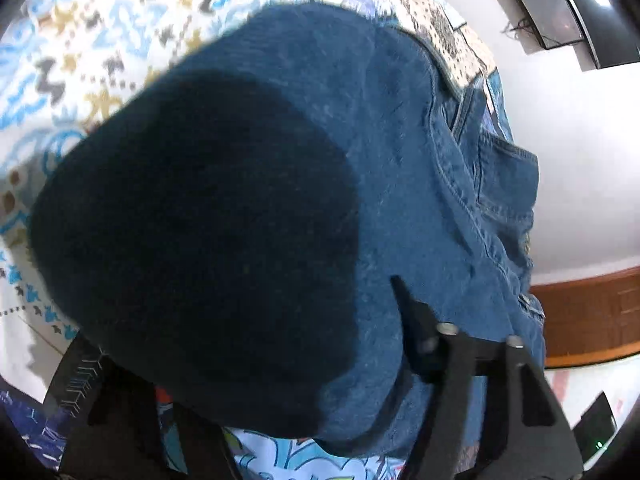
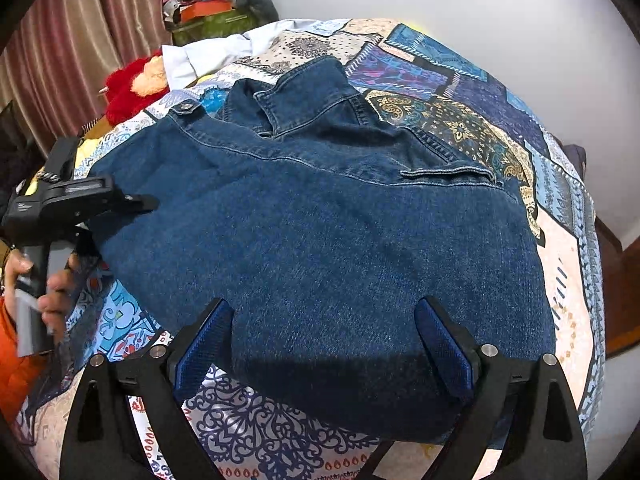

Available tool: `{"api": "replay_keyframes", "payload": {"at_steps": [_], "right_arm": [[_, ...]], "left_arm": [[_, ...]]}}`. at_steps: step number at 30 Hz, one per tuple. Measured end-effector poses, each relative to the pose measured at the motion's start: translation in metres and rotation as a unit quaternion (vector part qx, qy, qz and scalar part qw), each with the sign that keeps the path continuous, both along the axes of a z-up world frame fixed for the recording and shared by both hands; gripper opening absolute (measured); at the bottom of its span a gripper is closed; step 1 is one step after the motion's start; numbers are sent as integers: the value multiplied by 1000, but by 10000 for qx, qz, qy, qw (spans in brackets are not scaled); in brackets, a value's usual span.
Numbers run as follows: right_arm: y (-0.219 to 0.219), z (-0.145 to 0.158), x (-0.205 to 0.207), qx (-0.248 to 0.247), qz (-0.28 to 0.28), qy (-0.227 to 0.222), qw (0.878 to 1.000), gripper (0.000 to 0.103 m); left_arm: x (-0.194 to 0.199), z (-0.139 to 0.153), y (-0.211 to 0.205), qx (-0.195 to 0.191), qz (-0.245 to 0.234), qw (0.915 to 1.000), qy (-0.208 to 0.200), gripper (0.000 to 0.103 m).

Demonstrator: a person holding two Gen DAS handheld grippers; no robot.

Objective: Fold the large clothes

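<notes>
Both grippers are seen at the near hem of a denim jacket (image 2: pixel 320 216). On the right gripper (image 2: pixel 324 344), the matte black arms stand wide, and the blue ribbed pads (image 2: pixel 440 344) straddle the hem without pressing on it. The left gripper (image 1: pixel 256 360) is largely buried under a bulging fold of the cloth; one black angular finger (image 1: pixel 408 312) lies against the denim, but whether the cloth is pinched cannot be told. From the right wrist, this gripper (image 2: pixel 132 200) is seen at the jacket's left edge, gripped by a hand (image 2: pixel 52 292). The jacket, dark blue and coarsely woven with pale topstitched seams, is spread collar-away on a patchwork bedspread (image 2: pixel 460 128) of paisley and lattice prints.
</notes>
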State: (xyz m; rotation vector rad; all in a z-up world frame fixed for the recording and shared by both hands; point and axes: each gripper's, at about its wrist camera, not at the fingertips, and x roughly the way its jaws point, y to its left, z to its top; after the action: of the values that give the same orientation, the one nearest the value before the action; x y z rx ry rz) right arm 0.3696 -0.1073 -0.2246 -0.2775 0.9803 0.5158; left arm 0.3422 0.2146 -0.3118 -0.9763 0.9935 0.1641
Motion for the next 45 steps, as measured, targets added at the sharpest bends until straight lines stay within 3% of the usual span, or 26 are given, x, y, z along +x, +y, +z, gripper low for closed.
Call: {"api": "replay_keyframes", "payload": {"at_steps": [3,6,11,15,19,21,24,26,29,31,33,37,39,42,45], "right_arm": [[-3,9,0,184,-107,128,9997,93],[-3,23,-1,570,-125,279,9979,93],[23,40,-9,804,153,85,9966,93],[69,19,-16,549,554,304,9965,93],[121,-23,-33,-102,1320,761,9883,93],[134,-29,-37,-267,1594,927,9825,93],[131,-24,-34,-160,1590,1011,9820,93],[113,-13,-30,250,1502,1188,9812,93],[74,9,-24,897,1133,1159,9827,93],[37,29,-20,1178,713,950,9859,93],[-6,49,-16,1379,191,690,9879,93],[-95,86,-11,1739,-875,242,9806,93],[-128,98,-12,1757,-1195,85,9771,93],[-166,107,-20,1779,-1529,-28,9721,93],[-185,107,-32,1815,-1628,18,9698,93]], "left_arm": [[-8,23,-13,650,-119,9977,-148,44],[-23,58,-30,1456,-233,9882,-403,40],[-54,117,-48,2360,-288,9671,-903,39],[-65,143,-60,3067,-305,9462,-986,39],[-64,143,-58,3433,-350,9352,-795,39],[-62,136,-56,3731,-375,9250,-616,39],[-66,141,-51,3820,-390,9212,-623,38],[-63,147,-58,3962,-431,9145,-695,38],[-51,165,-89,4471,-670,8875,-894,37],[-40,178,-122,4817,-964,8636,-1135,37],[-33,187,-159,5184,-1280,8335,-1420,36],[-32,180,-247,5746,-2255,7613,-1983,35],[-35,160,-283,5765,-2914,7357,-2037,35],[-47,124,-312,5682,-3654,7132,-1870,35],[-65,106,-325,6067,-3697,6792,-1841,36]]}}
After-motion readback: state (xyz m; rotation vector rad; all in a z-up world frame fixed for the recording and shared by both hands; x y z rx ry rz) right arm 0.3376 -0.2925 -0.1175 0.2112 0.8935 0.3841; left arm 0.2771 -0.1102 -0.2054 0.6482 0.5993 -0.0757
